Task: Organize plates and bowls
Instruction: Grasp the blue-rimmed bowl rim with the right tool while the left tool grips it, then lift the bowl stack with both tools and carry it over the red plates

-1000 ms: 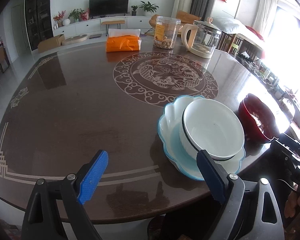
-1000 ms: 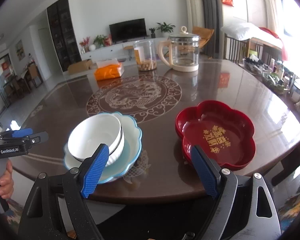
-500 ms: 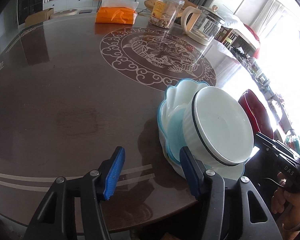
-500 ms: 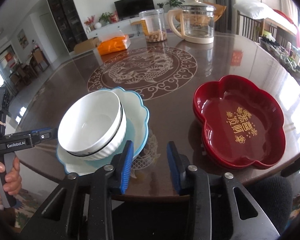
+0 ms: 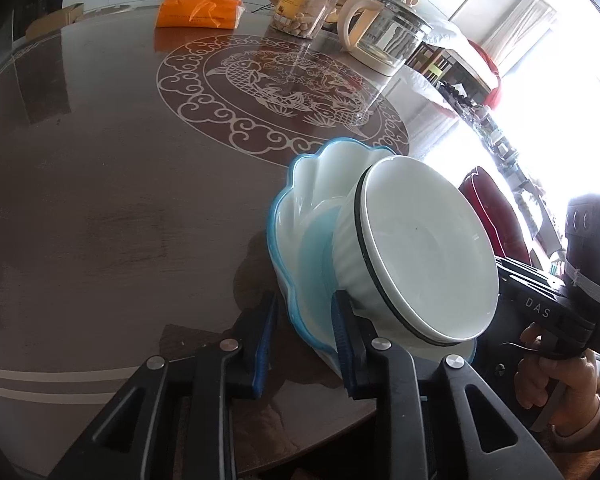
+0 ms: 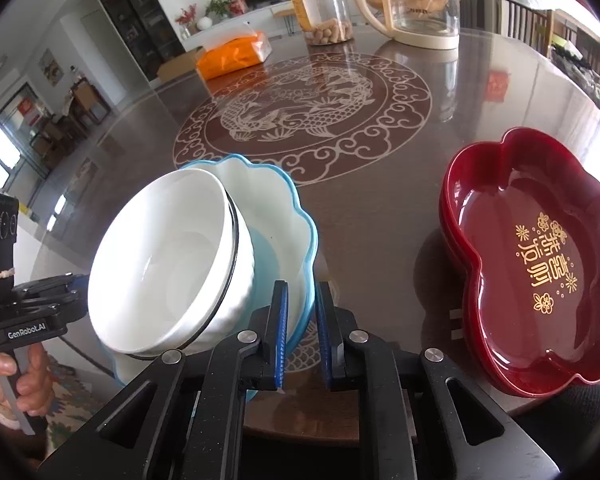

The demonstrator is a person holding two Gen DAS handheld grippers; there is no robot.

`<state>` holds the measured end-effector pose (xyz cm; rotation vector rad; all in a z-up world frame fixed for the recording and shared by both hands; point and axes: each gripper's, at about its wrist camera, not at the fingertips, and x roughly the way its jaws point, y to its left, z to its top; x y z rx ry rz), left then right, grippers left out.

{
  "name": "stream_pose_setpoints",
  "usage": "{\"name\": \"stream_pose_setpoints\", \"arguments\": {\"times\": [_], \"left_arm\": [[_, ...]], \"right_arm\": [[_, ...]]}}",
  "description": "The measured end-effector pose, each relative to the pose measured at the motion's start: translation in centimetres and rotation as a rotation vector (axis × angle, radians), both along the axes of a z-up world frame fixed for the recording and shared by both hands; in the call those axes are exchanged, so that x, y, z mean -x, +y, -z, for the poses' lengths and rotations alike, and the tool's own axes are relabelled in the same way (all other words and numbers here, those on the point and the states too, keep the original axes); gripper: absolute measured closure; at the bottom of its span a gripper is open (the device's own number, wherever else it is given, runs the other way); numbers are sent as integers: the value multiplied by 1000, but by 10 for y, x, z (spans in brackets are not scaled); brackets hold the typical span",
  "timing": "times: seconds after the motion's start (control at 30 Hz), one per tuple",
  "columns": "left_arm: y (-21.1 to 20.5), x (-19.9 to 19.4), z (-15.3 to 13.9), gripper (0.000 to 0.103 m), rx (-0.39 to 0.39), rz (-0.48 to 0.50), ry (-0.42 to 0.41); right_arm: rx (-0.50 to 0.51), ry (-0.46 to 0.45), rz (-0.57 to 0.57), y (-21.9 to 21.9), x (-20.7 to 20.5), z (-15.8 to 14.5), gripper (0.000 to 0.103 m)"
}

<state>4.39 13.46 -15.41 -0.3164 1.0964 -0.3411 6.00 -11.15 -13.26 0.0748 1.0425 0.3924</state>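
Note:
A white scalloped plate with a blue rim (image 5: pixel 320 184) (image 6: pixel 272 200) lies near the table's front edge. A white bowl with a dark rim line (image 5: pixel 424 248) (image 6: pixel 160 264) leans inside it. My left gripper (image 5: pixel 304 340) straddles the plate's near-left rim. Its jaws are closing, and a thin gap still shows at the outer pad. On the plate's near-right rim, my right gripper (image 6: pixel 302 340) is shut, one pad inside and one outside. A red flower-shaped dish (image 6: pixel 540 256) (image 5: pixel 488 208) with gold characters sits to the right, untouched.
The dark round table (image 5: pixel 100 200) has a pale dragon medallion in the middle. At the far side stand an orange tissue pack (image 5: pixel 200 10), a clear jar of nuts (image 5: pixel 304 4) and a glass kettle (image 5: pixel 384 36). A person's hands (image 5: pixel 556 368) (image 6: pixel 24 384) hold the grippers.
Both grippers have come down and forward to the blue-rimmed plate. Their jaws went from wide open to narrow, one on each side of the plate's rim.

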Motion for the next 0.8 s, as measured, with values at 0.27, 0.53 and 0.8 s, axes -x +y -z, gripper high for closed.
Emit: {"name": "stream_pose_setpoints", "arguments": {"times": [0.27,0.53,0.8], "left_arm": [[-1,3,-1,83,3,-62,-3],[-1,0,-3,84,-10,-95,20],[-6,-4,-10,84,-17,-84,16]], "right_arm": [[-38,20,4,-3,-5,3,91],[-85,48,25,-7,-3,3,91],[-108,57,56,-12,-3,0,91]]}}
